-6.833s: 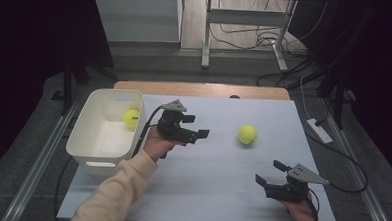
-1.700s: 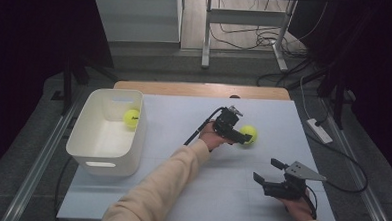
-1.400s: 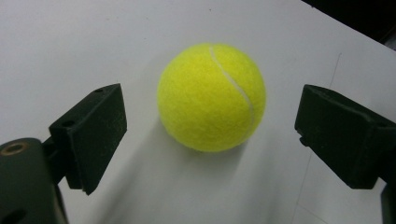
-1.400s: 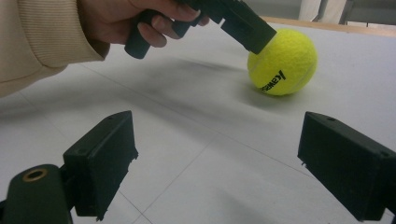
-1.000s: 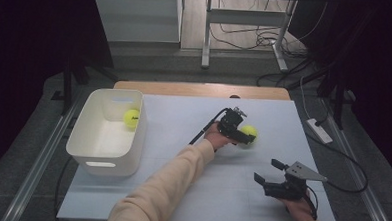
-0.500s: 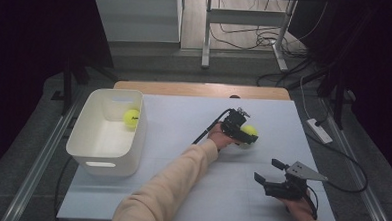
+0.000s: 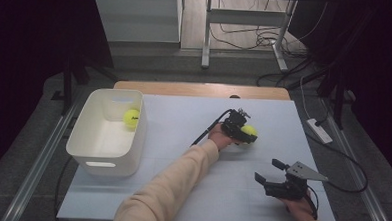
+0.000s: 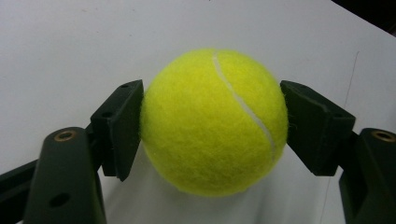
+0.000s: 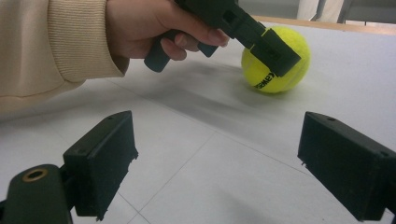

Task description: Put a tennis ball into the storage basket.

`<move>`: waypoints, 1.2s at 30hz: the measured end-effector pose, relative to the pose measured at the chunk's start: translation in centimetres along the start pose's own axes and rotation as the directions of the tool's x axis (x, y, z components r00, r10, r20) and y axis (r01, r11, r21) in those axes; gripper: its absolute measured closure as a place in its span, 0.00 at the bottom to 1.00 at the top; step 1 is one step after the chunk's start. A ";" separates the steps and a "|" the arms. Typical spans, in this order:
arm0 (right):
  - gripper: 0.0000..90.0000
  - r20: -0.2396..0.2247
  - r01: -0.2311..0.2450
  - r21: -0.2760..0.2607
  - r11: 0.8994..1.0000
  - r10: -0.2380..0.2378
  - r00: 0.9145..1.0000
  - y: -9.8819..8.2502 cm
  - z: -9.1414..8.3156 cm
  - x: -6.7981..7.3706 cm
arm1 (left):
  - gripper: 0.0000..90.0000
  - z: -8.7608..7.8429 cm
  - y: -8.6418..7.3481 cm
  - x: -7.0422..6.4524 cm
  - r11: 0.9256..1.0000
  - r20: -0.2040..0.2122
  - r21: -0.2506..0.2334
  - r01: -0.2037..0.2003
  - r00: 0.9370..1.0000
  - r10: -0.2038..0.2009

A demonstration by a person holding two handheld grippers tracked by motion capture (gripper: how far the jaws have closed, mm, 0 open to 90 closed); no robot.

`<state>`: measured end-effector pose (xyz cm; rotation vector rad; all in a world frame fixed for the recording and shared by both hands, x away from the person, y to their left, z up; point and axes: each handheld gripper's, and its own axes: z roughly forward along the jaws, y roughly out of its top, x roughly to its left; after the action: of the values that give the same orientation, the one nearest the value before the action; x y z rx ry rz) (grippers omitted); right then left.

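Observation:
A yellow tennis ball [image 7: 250, 129] lies on the white table, right of centre. My left gripper [image 7: 246, 134] reaches down over it. In the left gripper view both pads [image 8: 122, 125] press on the sides of the ball [image 8: 215, 121]; the jaws have just been closing and are shut on it. The ball [image 9: 293, 70] still rests on the table surface. A second tennis ball [image 7: 131, 118] lies inside the white bin [image 7: 80, 141] at the left. My right gripper [image 7: 268, 170] rests near the front right of the table, open, with nothing between its jaws [image 9: 224, 140].
The white bin stands at the table's left edge. A wooden strip [image 7: 200, 89] runs along the far edge. A power strip [image 7: 319, 131] and cables lie on the floor to the right. The person's cream sleeve [image 7: 170, 184] crosses the table's middle.
The left gripper travelled from beside the bin to the ball right of centre, lowered over it, and its jaws closed on it. The right gripper has stayed in place.

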<state>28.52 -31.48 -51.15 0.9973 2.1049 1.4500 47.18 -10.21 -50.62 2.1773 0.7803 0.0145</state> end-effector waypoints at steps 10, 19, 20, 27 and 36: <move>0.13 0.006 -0.001 -0.004 1.000 0.001 1.000 0.0 0.0 0.0 | 0.30 -1.5 0.3 -0.1 1.000 0.019 -0.028 -0.003 1.000 0.004; 0.13 0.006 0.008 -0.004 1.000 -0.008 1.000 0.1 0.0 0.0 | 0.30 -3.3 0.4 -0.6 0.998 0.031 -0.065 -0.005 1.000 0.007; 0.13 0.006 0.008 -0.005 1.000 -0.008 1.000 0.1 0.0 0.0 | 0.30 -3.5 0.4 -0.7 0.998 0.032 -0.070 -0.004 0.999 0.006; 0.13 0.010 0.009 -0.006 1.000 -0.009 1.000 0.1 0.1 0.1 | 0.30 -4.9 0.1 -0.9 0.997 0.024 -0.081 -0.009 1.000 0.011; 0.13 0.017 0.018 -0.008 1.000 -0.018 1.000 0.1 0.1 0.1 | 0.30 -6.3 -0.4 -0.7 0.995 0.024 -0.097 -0.001 1.000 0.004</move>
<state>28.55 -31.30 -51.05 0.9820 2.0895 1.4359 44.76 -6.04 -46.49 2.0832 0.7479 0.0263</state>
